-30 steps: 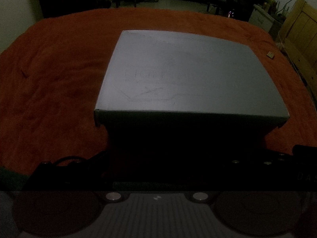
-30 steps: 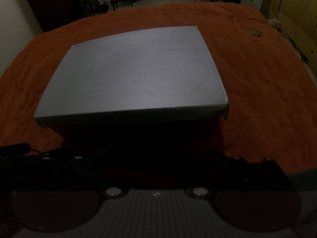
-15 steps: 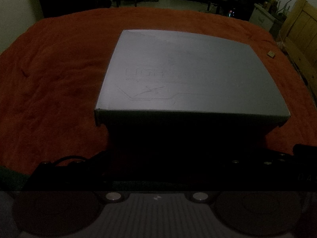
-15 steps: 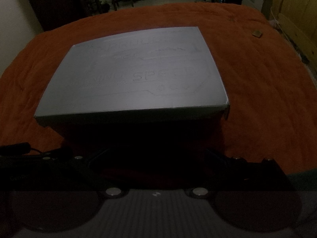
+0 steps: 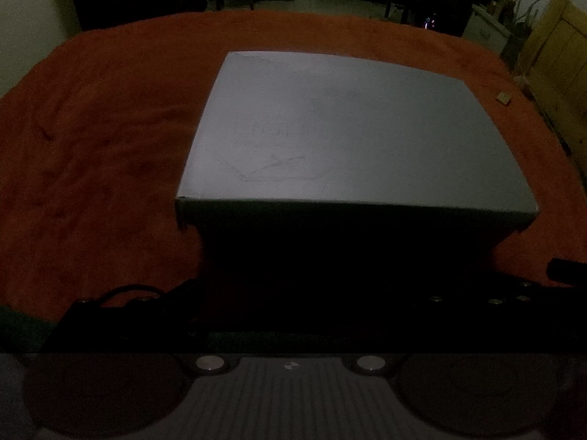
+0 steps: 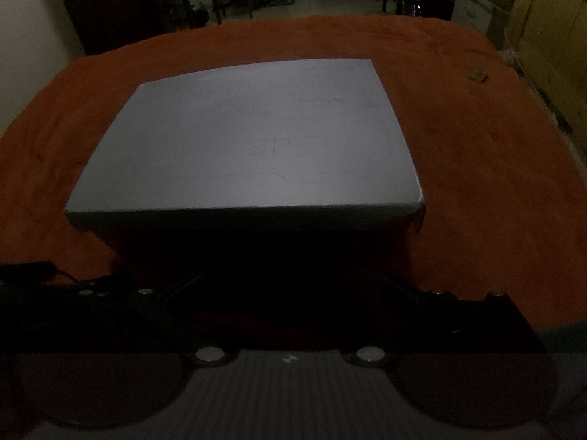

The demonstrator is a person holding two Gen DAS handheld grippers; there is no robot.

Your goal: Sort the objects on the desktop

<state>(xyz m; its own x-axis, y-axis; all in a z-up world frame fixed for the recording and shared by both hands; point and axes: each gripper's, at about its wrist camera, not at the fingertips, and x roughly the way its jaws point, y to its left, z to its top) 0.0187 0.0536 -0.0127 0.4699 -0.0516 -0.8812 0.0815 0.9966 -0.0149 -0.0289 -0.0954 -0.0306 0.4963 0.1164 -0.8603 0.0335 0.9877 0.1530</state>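
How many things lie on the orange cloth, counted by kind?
Grey box with lid: 1
Small tan object, too small to identify: 1
Total: 2

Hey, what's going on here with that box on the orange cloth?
A closed grey box sits on an orange cloth in a dim room. Both wrist cameras face its near side from close range. The grippers' fingers are lost in shadow, so whether either one touches or holds the box cannot be told. A small tan object lies on the cloth, apart from the box.
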